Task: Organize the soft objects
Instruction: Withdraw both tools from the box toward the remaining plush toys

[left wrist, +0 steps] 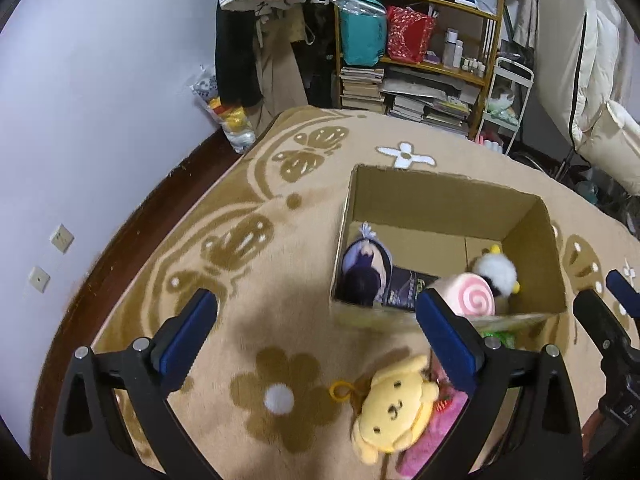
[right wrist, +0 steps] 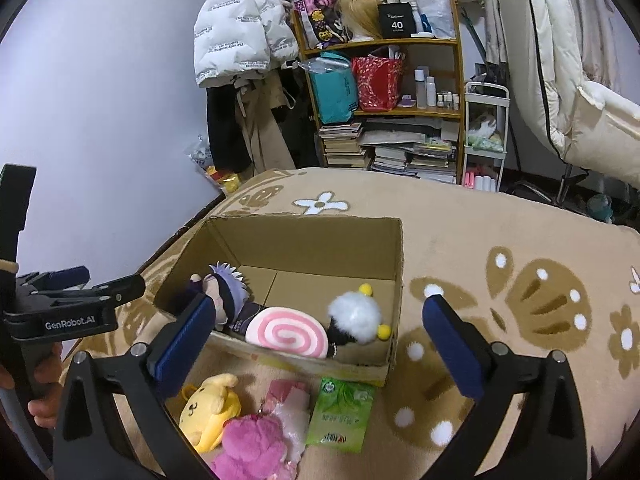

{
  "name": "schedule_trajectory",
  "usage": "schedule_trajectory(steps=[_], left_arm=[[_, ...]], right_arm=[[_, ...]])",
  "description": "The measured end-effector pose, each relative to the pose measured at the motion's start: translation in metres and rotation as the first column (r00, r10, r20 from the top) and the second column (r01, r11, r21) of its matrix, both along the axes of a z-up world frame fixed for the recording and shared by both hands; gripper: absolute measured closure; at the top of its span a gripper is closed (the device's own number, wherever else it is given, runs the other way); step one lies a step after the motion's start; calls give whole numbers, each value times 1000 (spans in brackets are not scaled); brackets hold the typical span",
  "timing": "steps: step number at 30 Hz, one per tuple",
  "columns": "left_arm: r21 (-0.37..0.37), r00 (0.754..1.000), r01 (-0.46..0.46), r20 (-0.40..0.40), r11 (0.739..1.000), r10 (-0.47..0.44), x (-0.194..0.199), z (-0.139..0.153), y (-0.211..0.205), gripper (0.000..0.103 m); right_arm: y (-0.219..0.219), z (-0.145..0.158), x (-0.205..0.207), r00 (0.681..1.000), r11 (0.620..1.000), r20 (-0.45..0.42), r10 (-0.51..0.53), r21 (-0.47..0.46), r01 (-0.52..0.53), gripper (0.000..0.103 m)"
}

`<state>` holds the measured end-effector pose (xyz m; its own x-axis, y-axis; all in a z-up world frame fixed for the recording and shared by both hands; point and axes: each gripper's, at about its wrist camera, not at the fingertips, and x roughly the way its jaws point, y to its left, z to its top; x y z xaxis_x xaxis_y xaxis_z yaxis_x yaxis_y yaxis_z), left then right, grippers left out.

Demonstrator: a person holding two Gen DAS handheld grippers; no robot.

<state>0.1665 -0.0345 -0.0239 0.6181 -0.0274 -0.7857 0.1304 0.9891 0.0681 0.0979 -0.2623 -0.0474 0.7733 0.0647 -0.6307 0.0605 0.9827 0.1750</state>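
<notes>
Lived-in home room, likely a bedroom. Patterned rug [right wrist: 500,240] underfoot; wooden shelf [right wrist: 384,44] crammed with stacked books [right wrist: 344,144], bottles, gift bags; puffer jacket [right wrist: 236,32] hanging by lilac wall.

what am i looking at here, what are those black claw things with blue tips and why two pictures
Those claws are hand-held grippers, one in each of a person's hands; no robot arm. Each carries a wide-angle camera looking along its fingers, hence two pictures: one from the left gripper, one from the right gripper. Both are open and hold nothing. On the rug stands a cardboard box already containing a doll, a pink swirl cushion and a white fluffy toy. Outside, in front of it, lie a yellow plush, a pink plush and a green packet.
</notes>
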Motion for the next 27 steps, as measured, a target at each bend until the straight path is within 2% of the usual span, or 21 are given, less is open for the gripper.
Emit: schedule_trajectory(steps=[3,9,14,27], left_arm=[[-17,1000,-7,-14,1000,7,-12,1,6,4],[3,1000,-8,-14,1000,8,-38,4,13,4],[36,1000,-19,4,999,19,-61,6,19,4],[35,998,-54,-39,998,55,-86,-4,36,4]], right_arm=[[2,2,-8,1000,1000,-7,-3,12,4,0],[7,5,-22,1000,1000,-14,3,-1,-3,0],[14,7,-40,1000,997,-2,23,-68,-23,0],[5,2,-67,999,1000,-35,-4,-17,3,0]])
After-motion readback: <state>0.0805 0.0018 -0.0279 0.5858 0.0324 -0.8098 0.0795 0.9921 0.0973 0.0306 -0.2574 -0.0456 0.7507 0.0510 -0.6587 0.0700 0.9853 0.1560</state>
